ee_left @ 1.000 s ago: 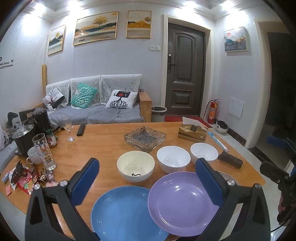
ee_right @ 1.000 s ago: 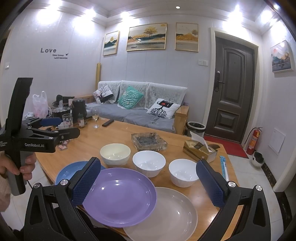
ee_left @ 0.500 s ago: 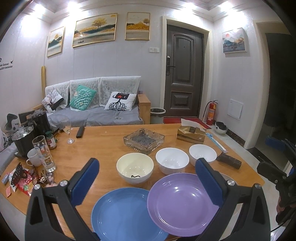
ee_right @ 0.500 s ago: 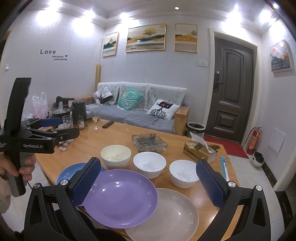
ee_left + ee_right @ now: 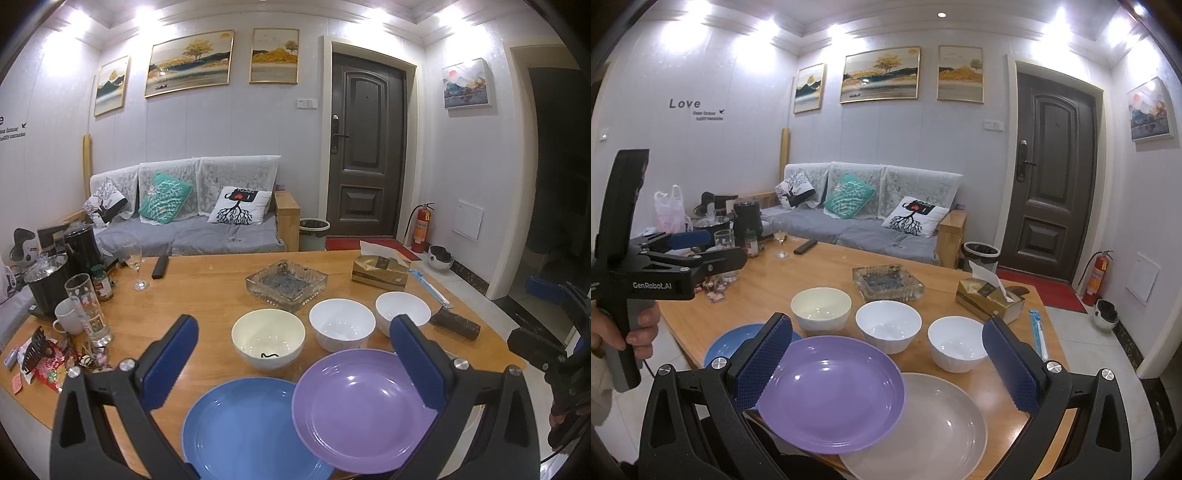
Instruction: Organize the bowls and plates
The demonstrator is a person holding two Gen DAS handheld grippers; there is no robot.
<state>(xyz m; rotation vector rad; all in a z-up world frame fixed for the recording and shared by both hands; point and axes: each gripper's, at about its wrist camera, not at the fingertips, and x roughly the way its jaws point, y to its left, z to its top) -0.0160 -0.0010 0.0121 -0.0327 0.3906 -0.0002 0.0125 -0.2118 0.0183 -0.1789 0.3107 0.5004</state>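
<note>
On the wooden table lie a blue plate, a purple plate overlapping it, and a pale grey plate under the purple one. Behind them stand a cream bowl and two white bowls. My left gripper is open and empty above the plates. My right gripper is open and empty above the purple plate. The left gripper also shows in the right wrist view, held by a hand.
A glass ashtray sits behind the bowls, a tissue box at the right. A dark cylinder lies near the right edge. Glasses, a mug, kettles and wrappers crowd the left side. A remote lies farther back.
Both grippers have drifted back and up very slightly, so the dishes sit a little lower in view. Nothing on the table has moved.
</note>
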